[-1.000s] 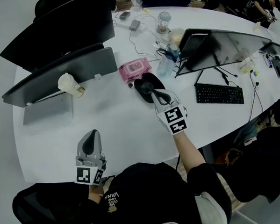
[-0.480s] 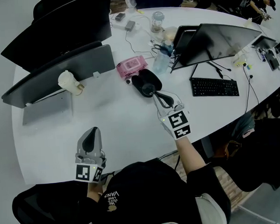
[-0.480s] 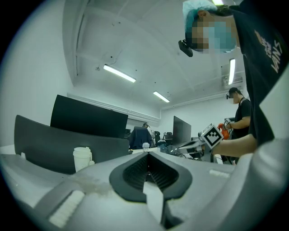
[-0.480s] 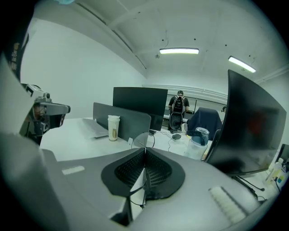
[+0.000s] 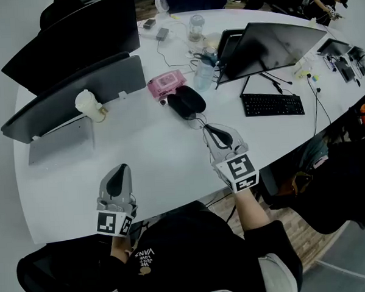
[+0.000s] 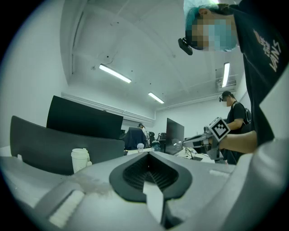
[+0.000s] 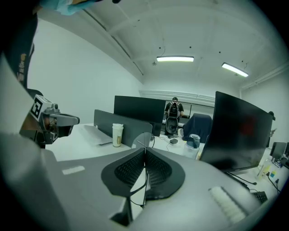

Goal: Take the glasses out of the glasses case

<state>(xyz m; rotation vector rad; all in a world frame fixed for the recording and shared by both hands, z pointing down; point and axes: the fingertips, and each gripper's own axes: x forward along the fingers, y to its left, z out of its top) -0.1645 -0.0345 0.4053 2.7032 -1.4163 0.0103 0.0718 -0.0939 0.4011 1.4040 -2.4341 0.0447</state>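
Observation:
The black glasses case (image 5: 186, 101) lies open on the white table (image 5: 158, 156), beside a pink pack. My right gripper (image 5: 208, 129) hovers just in front of the case, shut on thin-rimmed glasses (image 5: 198, 119). In the right gripper view a clear lens and wire rim of the glasses (image 7: 142, 139) stick up above the right gripper (image 7: 144, 152), and a thin arm runs down between the closed jaws. My left gripper (image 5: 119, 170) rests near the table's front edge, shut and holding nothing; in its own view the left gripper (image 6: 148, 155) has its pads pressed together.
A pink wipes pack (image 5: 165, 83), a paper cup (image 5: 87, 105), a closed laptop (image 5: 60, 140), a black keyboard (image 5: 272, 104), a monitor (image 5: 274, 41) and a water bottle (image 5: 204, 74) stand on the table. Grey screens line the back left.
My right gripper has drawn back from the case toward the front edge, carrying the glasses out of it. The left gripper has stayed put.

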